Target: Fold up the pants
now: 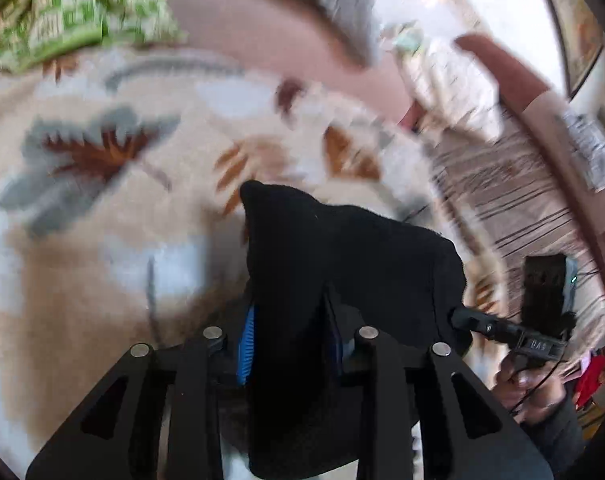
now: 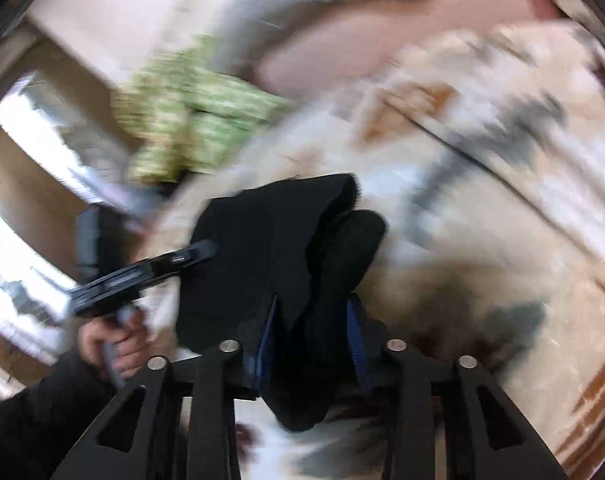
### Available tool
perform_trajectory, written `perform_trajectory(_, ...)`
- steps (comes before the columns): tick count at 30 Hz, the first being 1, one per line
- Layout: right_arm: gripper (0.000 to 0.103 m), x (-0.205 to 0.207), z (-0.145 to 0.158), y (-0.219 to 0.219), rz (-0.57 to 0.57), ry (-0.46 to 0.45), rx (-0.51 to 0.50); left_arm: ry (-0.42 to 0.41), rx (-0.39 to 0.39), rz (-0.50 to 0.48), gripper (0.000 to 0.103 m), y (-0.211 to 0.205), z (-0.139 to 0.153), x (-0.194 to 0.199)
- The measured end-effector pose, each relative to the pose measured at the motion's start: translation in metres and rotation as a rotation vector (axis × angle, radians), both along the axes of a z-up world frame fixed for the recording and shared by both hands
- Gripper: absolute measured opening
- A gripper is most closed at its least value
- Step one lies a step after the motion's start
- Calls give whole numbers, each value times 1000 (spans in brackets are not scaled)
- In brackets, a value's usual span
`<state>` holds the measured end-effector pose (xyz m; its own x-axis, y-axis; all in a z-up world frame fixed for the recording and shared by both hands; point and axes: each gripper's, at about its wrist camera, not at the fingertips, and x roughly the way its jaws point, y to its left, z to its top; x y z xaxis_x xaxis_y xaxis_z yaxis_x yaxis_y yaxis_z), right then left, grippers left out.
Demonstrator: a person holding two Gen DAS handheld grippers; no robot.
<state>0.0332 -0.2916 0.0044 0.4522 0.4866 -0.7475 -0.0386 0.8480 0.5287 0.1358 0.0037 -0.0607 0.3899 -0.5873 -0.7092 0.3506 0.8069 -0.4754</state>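
Note:
Black pants hang bunched between the blue-padded fingers of my left gripper, which is shut on the cloth. At the right of the left wrist view, my right gripper bites the same cloth, held by a hand. From the right wrist, the black pants fill the middle, pinched by my right gripper, shut on them. There my left gripper comes in from the left and grips the cloth's edge. The pants are lifted above a flowered bedcover. Both views are blurred.
The flowered bedcover spreads under everything. A green checked cloth lies at its far side, also visible as green checked cloth. A pink headboard runs behind. A striped rug and floor lie to the right.

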Motion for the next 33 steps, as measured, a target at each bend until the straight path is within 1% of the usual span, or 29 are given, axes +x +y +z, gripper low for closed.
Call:
perform_trajectory(1, 48, 1, -9, -3, -18, 34, -9, -20, -1, 6, 37, -1, -3, -3)
perform_trajectory(2, 49, 1, -12, -6, -40, 36, 16, -65, -10, 16, 38, 1, -5, -8)
perform_trajectory(3, 49, 1, -10, -5, -48, 35, 13, -86, -4, 22, 46, 1, -5, -11)
perform_trajectory(4, 50, -1, -4, -2, -43, 23, -20, -116, 22, 39, 56, 1, -5, -15)
perform_trajectory(5, 50, -2, 0, 1, -36, 14, -53, -143, 43, 59, 59, 2, -6, -19)
perform_trajectory(7, 50, -6, 12, 8, -47, -9, -158, -165, 71, 81, 66, 1, -5, -21)
perform_trajectory(8, 50, -11, 21, 13, -69, -35, -239, -180, 93, 93, 68, 0, -5, -23)
perform_trajectory(9, 50, -16, 31, 18, -80, -69, -310, -197, 116, 108, 72, -1, -4, -25)
perform_trajectory(10, 50, -24, 46, 30, -86, -151, -421, -210, 132, 122, 74, -3, -5, -25)
perform_trajectory(11, 51, -32, 57, 43, -71, -225, -495, -223, 149, 131, 75, -4, -5, -27)
perform_trajectory(12, 53, -40, 66, 59, -27, -307, -557, -228, 159, 137, 77, -5, -4, -26)
perform_trajectory(13, 54, -47, 69, 72, 23, -367, -592, -233, 169, 142, 77, -6, -4, -26)
perform_trajectory(14, 54, -50, 70, 87, 65, -402, -623, -237, 177, 143, 77, -7, -4, -27)
perform_trajectory(15, 54, -49, 66, 99, 96, -405, -642, -242, 185, 145, 78, -7, -4, -27)
perform_trajectory(17, 51, -43, 49, 114, 146, -338, -629, -246, 192, 147, 78, -9, -4, -27)
perform_trajectory(18, 51, -40, 37, 117, 162, -282, -637, -247, 191, 148, 78, -9, -4, -27)
perform_trajectory(19, 51, -34, 16, 118, 183, -184, -675, -245, 188, 146, 79, -9, -4, -27)
perform_trajectory(20, 54, -33, 9, 118, 189, -169, -680, -242, 188, 143, 79, -10, -5, -27)
perform_trajectory(21, 56, -36, 9, 116, 184, -196, -673, -241, 190, 146, 80, -10, -5, -26)
perform_trajectory(23, 60, -34, 10, 111, 170, -176, -660, -241, 186, 146, 80, -10, -5, -26)
perform_trajectory(28, 61, -36, 7, 112, 145, -199, -649, -238, 182, 146, 80, -9, -5, -27)
perform_trajectory(31, 62, -39, 7, 108, 130, -208, -621, -239, 184, 146, 80, -9, -5, -26)
perform_trajectory(33, 61, -41, 7, 111, 134, -219, -628, -238, 184, 147, 81, -9, -6, -26)
